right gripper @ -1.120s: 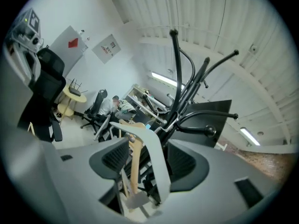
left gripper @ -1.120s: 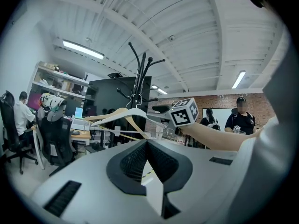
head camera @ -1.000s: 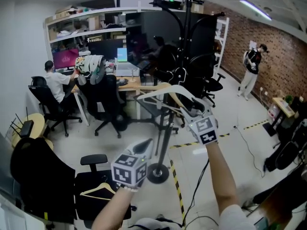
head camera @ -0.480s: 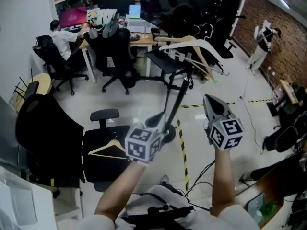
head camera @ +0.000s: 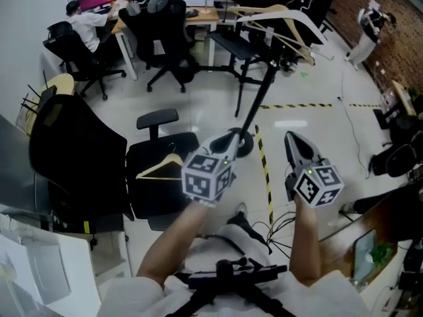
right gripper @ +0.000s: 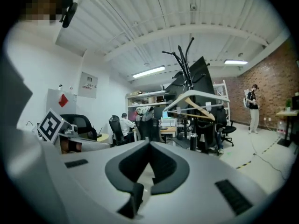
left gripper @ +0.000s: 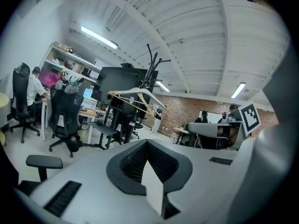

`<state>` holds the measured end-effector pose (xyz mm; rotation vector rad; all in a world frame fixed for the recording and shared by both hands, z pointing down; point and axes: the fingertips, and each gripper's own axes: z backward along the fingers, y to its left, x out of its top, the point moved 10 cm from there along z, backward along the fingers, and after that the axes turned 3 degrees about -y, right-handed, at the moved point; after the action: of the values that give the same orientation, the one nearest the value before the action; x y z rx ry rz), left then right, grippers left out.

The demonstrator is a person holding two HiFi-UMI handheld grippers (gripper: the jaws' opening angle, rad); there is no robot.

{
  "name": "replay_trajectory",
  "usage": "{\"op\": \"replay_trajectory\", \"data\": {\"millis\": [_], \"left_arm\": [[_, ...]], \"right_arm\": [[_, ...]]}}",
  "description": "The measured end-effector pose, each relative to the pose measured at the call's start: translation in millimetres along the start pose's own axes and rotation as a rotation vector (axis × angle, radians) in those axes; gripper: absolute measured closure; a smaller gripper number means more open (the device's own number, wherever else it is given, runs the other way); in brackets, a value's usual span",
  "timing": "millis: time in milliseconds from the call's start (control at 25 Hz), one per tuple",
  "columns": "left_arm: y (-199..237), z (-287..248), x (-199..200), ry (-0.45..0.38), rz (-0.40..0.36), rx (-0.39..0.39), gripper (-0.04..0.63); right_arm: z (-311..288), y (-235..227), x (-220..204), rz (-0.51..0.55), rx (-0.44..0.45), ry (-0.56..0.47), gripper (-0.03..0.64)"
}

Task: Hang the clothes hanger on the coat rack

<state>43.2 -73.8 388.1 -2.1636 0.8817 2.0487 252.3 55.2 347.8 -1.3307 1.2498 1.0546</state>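
Note:
The black coat rack (head camera: 258,104) leans across the head view, its round base (head camera: 244,147) on the floor. A white clothes hanger (head camera: 291,18) and a wooden one (head camera: 285,37) hang together on its upper arms, also visible as hangers (left gripper: 135,97) in the left gripper view and as hangers (right gripper: 196,101) in the right gripper view. A further wooden hanger (head camera: 162,167) lies on a black chair seat. My left gripper (head camera: 222,141) is shut and empty, near the base. My right gripper (head camera: 291,138) is shut and empty, well short of the rack.
A black office chair (head camera: 158,170) stands at the left, a bigger dark chair (head camera: 69,150) beyond it. Yellow-black floor tape (head camera: 264,170) runs past the rack base. Desks with a seated person (head camera: 86,22) are at the back. Another person (head camera: 367,25) stands by the brick wall.
Both grippers have drawn back from the rack and dropped lower. The right gripper, open beside the white hanger a second ago, is shut with nothing in it. The hangers stay on the rack.

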Motion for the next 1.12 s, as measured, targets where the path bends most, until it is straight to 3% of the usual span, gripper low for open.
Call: {"op": "replay_trajectory", "data": {"millis": [280,600,1120], "left_arm": [[6,40,-41,0.083,0.036,-0.031,0.606],[-4,62,-73,0.145,0.074,-0.016,0.606],[2,62,-69,0.11,0.095,0.069,0.606]], "right_arm": [[30,45,-59,-0.099,-0.063,0.07,0.614],[43,84,-101,-0.128,-0.044,0.164,0.614],[18,84,-97,-0.117,0.053,0.173,0.614]]}}
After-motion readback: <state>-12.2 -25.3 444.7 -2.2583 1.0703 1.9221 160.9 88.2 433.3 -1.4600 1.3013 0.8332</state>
